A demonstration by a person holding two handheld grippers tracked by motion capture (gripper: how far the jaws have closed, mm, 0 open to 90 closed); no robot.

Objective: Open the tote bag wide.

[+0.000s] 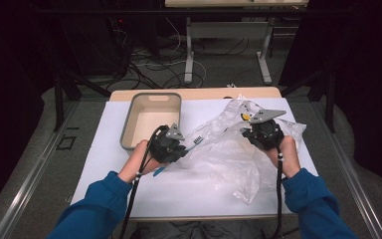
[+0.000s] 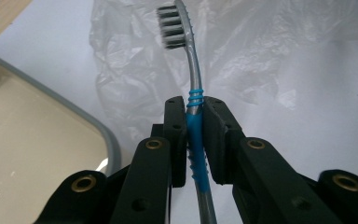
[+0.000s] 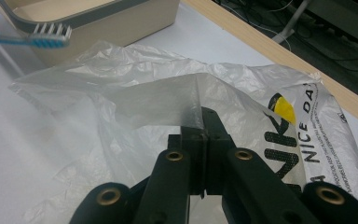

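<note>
A toothbrush (image 2: 193, 100) with a grey stem, blue grip and dark bristles is clamped in my left gripper (image 2: 195, 109), head pointing away toward the clear plastic bag (image 2: 270, 56). In the high view the left gripper (image 1: 186, 142) sits just right of the beige tray (image 1: 127, 130), with the toothbrush (image 1: 195, 140) reaching toward the bag (image 1: 229, 154). My right gripper (image 3: 201, 122) is shut on a raised fold of the plastic bag (image 3: 168, 100), which carries black and yellow print. From the right gripper view the toothbrush head (image 3: 46, 36) hovers by the tray's corner. The right gripper (image 1: 251, 130) lifts the bag's far edge.
The beige tray (image 3: 98, 23) with a grey rim stands empty at the back left of the white mat (image 1: 114, 169). The table's wooden edge (image 3: 279, 60) runs behind the bag. Beyond it lie floor cables and table legs.
</note>
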